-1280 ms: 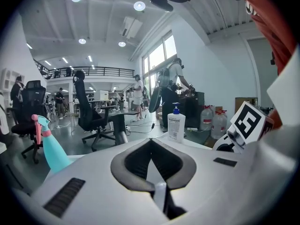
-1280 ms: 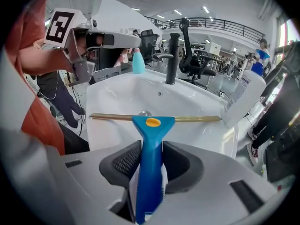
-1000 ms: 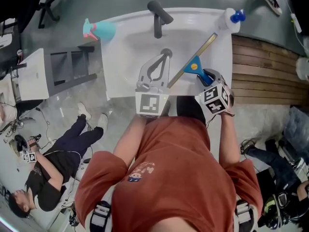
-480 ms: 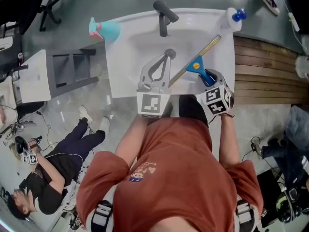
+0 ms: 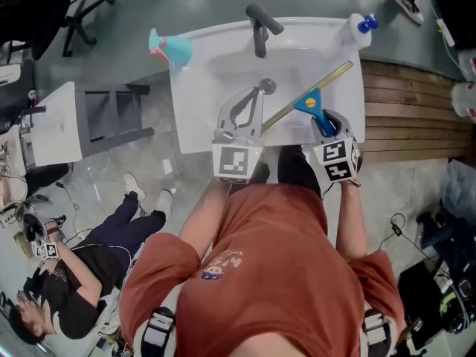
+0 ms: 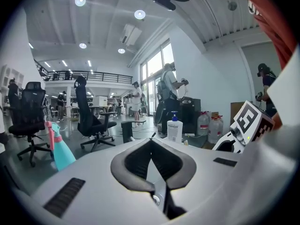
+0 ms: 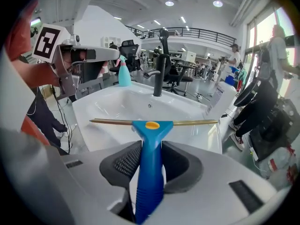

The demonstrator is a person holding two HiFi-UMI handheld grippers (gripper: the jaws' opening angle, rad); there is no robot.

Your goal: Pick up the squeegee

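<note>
Jutting forward from the right claw (image 7: 151,150), the squeegee (image 7: 152,125) is gripped by its blue handle between its jaws, and its brass-coloured blade is held crosswise over the right side of the white sink (image 5: 195,110). The left claw (image 6: 151,144) is closed on nothing, just beside it, near the drain (image 5: 266,86)

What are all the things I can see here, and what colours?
squeegee: one, blue handle, gold blade, over the sink
sink: one, white, before the person
faucet: one, black, sink's back edge
spray bottle: one, teal and pink, sink's back left corner
pump bottle: one, white and blue, sink's back right corner
wooden decking: one, brown, right of sink
person on floor: one, dark clothes, lower left
left gripper: one, grey, shut, empty, over the sink
right gripper: one, grey, shut on the squeegee's handle
</note>
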